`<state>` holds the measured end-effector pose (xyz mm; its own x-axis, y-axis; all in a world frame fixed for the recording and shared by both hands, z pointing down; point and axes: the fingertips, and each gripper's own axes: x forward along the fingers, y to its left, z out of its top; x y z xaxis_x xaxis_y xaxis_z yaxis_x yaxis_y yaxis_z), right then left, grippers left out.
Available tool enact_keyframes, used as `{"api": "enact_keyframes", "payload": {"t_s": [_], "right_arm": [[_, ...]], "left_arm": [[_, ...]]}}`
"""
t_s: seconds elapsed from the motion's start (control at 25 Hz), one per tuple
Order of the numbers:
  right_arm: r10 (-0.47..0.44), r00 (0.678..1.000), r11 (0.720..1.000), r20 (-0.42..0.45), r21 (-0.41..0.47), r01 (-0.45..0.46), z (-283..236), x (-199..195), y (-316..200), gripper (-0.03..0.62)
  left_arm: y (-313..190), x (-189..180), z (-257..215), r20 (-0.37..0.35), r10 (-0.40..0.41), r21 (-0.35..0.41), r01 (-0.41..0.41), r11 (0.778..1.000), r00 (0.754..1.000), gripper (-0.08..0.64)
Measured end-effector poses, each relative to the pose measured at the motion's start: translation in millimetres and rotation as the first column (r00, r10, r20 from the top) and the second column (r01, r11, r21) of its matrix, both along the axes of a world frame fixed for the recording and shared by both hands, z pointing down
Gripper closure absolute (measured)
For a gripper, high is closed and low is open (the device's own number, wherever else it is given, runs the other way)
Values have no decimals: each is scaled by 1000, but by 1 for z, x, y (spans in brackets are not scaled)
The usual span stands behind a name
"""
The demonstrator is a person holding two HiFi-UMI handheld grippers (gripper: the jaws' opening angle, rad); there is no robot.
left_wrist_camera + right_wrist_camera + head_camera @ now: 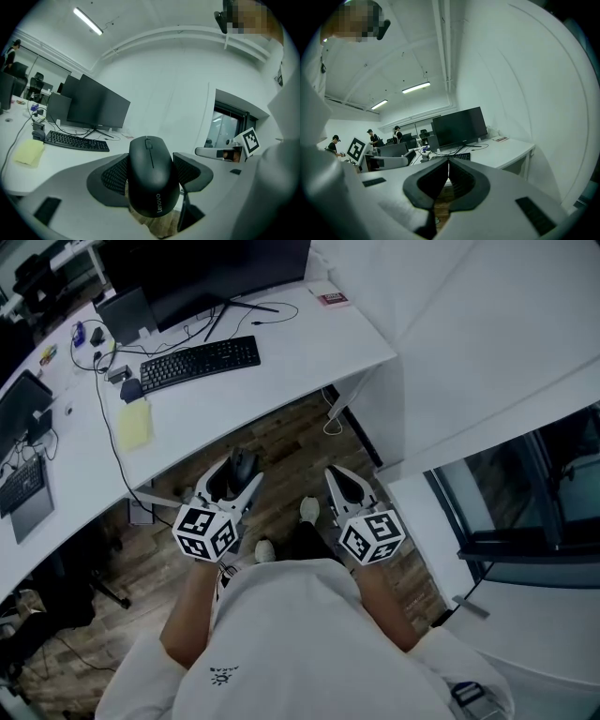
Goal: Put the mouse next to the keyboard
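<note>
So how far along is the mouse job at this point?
Pickup looks done: the left gripper is shut on the black Lenovo mouse, held over the wood floor, short of the white desk. The right gripper is shut and empty. Left: set the mouse beside the black keyboard.

I held both grippers side by side at the centre of the head view, jaws pointing up-frame, my forearms [187, 610] reaching out beneath them. My left gripper [236, 474] was clamped on the mouse [152, 178], one jaw against each flank. My right gripper [337, 479] had its jaws pressed together.
</note>
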<state>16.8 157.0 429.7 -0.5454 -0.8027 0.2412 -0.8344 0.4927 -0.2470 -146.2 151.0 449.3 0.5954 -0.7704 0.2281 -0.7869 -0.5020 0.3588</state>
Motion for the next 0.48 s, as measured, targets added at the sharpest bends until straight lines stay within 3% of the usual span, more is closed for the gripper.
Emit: {"api": "enact_keyframes", "payload": {"t_s": [0.48], "right_arm": [[-71,997,997,18,-10,71,6,14,-77,572]], "left_arm": [[-63,23,8,18,-34,-14,35,999,999,261]]}}
